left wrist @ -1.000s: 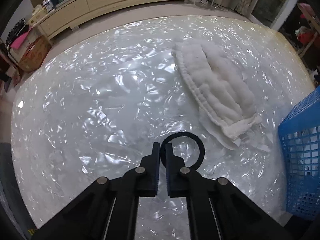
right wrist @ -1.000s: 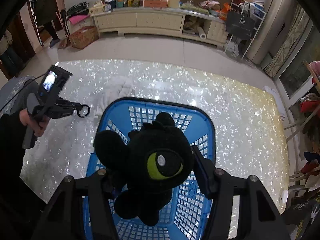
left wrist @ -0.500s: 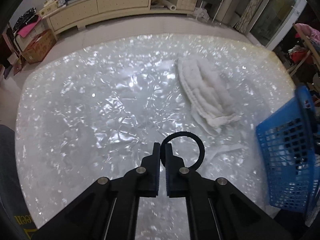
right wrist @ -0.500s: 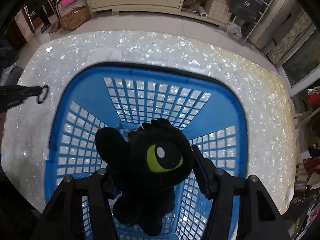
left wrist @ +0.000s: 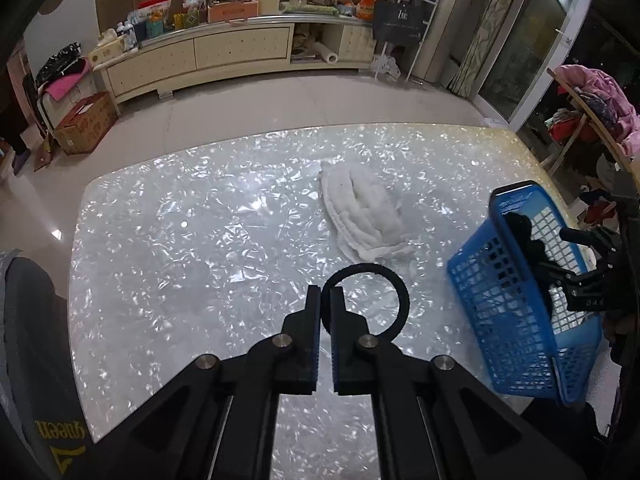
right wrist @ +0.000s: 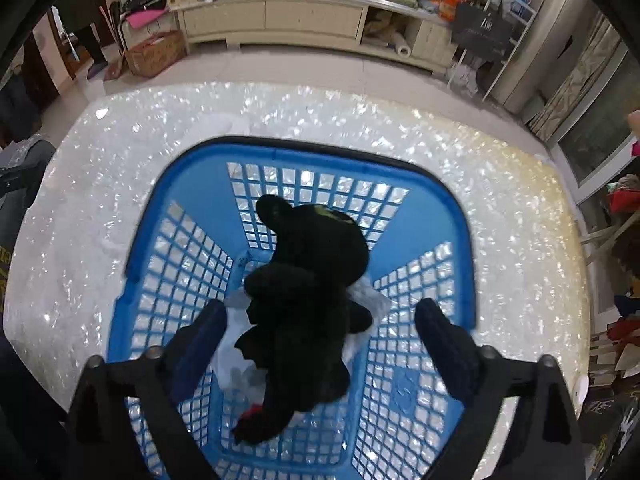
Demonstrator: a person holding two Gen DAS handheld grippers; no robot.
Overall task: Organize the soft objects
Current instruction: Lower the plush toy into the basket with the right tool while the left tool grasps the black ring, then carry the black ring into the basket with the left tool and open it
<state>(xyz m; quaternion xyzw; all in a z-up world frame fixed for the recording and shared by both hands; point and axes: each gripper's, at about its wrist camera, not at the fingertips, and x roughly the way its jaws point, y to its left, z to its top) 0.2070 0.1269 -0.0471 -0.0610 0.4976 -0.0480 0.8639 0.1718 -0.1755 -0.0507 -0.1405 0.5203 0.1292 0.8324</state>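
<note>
right gripper (right wrist: 320, 328) opening, plush (right wrist: 304, 304) loose in basket (right wrist: 460, 220) | left gripper (left wrist: 326, 320) clamped on ring (left wrist: 400, 300) | towel (left wrist: 364, 212) next: soft, light, pinch a bunched fold

left wrist view: high above the table (left wrist: 160, 240), angled down, blue basket (left wrist: 520, 320) at its right edge.
right wrist view: close, directly over the basket (right wrist: 460, 240), looking steeply in.
shared: basket, table, far cabinet (left wrist: 200, 56).
</note>
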